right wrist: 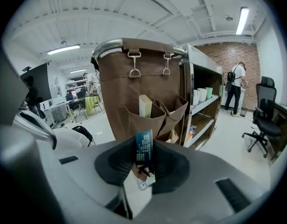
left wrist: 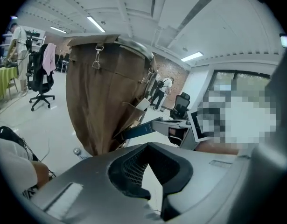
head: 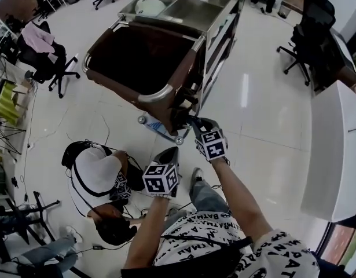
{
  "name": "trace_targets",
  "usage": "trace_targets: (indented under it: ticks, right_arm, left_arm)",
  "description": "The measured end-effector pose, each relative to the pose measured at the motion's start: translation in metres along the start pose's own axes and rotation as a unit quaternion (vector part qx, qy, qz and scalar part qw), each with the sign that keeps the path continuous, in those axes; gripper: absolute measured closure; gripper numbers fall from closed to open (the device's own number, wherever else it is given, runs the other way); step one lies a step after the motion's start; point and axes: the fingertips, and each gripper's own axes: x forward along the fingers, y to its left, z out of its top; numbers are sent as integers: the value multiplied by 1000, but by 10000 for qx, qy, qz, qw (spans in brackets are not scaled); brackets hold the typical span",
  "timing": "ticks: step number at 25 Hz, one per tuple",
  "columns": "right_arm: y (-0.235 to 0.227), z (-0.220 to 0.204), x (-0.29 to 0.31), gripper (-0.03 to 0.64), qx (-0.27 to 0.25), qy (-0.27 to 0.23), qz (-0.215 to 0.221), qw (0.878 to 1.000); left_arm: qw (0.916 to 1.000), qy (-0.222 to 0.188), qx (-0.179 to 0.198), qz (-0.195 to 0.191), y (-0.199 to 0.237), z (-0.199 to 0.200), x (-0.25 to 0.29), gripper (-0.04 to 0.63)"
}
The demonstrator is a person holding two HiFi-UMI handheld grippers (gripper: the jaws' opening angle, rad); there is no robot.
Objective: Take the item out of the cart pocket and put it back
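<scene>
— What does your left gripper (left wrist: 150, 176) see right now?
— Your jaws stand a little apart. Pale floor shows through the gap and there's nothing between them. Just beyond hangs the brown cart bag (left wrist: 103, 92), metal clips up at its rim.
— And to the right of it?
— A flat blue item (left wrist: 139, 130) reaches in from your right gripper (left wrist: 173, 124), its far end at the bag's side pocket (left wrist: 131, 113). Far left, there's an office chair (left wrist: 40, 80) with a pink garment (left wrist: 48, 59) draped over it.

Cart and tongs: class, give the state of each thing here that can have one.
right tongs: shut on dark blue packet, held upright.
left tongs: open, empty.
brown cart bag: hanging by clips, top open.
pale box: upright in cart pocket, top sticking out.
</scene>
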Motion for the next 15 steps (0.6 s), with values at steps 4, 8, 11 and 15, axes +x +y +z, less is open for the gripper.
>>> trace_targets:
  ticks: [4, 8, 11, 15]
  right_arm:
    - [-5, -16, 35, 522, -113, 295, 169, 9994]
    - [-8, -33, 66, 522, -358, 571, 357, 9971]
    - [-10, -46, 92, 522, -464, 742, 510, 9949]
    - [-2, -67, 126, 522, -757, 1063, 711, 9889]
  left_arm:
    - [9998, 108, -82, 155, 9, -1, 23, 595]
    - [9991, 241, -169, 305, 18, -5, 46, 595]
    - [9986, 263, -266, 366, 21, -3, 59, 595]
    - [9976, 331, -385, 473, 30, -4, 70, 595]
